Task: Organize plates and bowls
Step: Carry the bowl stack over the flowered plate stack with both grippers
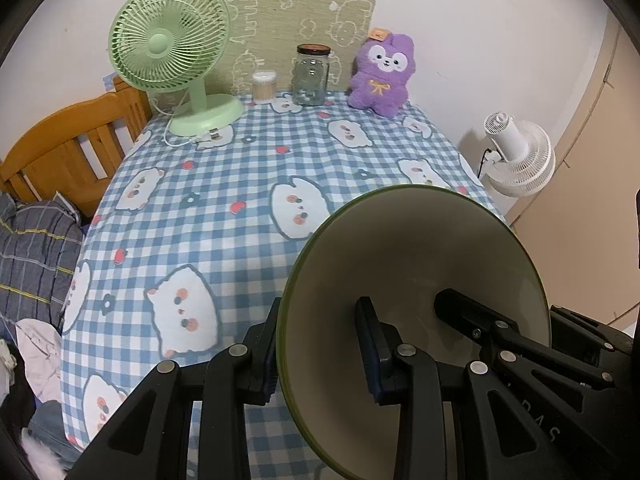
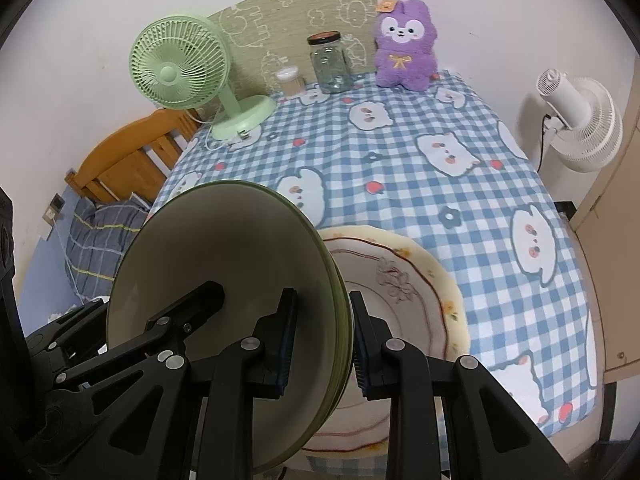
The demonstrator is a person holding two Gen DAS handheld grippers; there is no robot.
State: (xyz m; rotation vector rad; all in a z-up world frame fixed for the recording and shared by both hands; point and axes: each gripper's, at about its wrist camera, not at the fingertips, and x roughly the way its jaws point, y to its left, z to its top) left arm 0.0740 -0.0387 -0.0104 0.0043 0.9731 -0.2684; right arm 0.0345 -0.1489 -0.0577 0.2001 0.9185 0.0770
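A stack of green-rimmed, cream-lined bowls (image 1: 400,248) hangs tilted above the near part of the checked tablecloth (image 1: 224,184). My left gripper (image 1: 320,308) is shut on its left rim, one finger outside and one inside. My right gripper (image 2: 323,294) is shut on the opposite rim of the same bowls (image 2: 224,248). Each view shows a finger of the other gripper inside the bowl: the right gripper (image 1: 460,308) and the left gripper (image 2: 200,296). A cream plate with a flower pattern (image 2: 404,280) lies just right of and under the stack, partly hidden by it.
Along the wall stand a green desk fan (image 1: 172,40), a small lidded container (image 1: 264,86), a glass jar (image 1: 310,74) and a purple plush toy (image 1: 382,74). A white fan (image 1: 520,156) stands off the table's right side. A wooden bed frame (image 1: 68,148) and bedding lie left.
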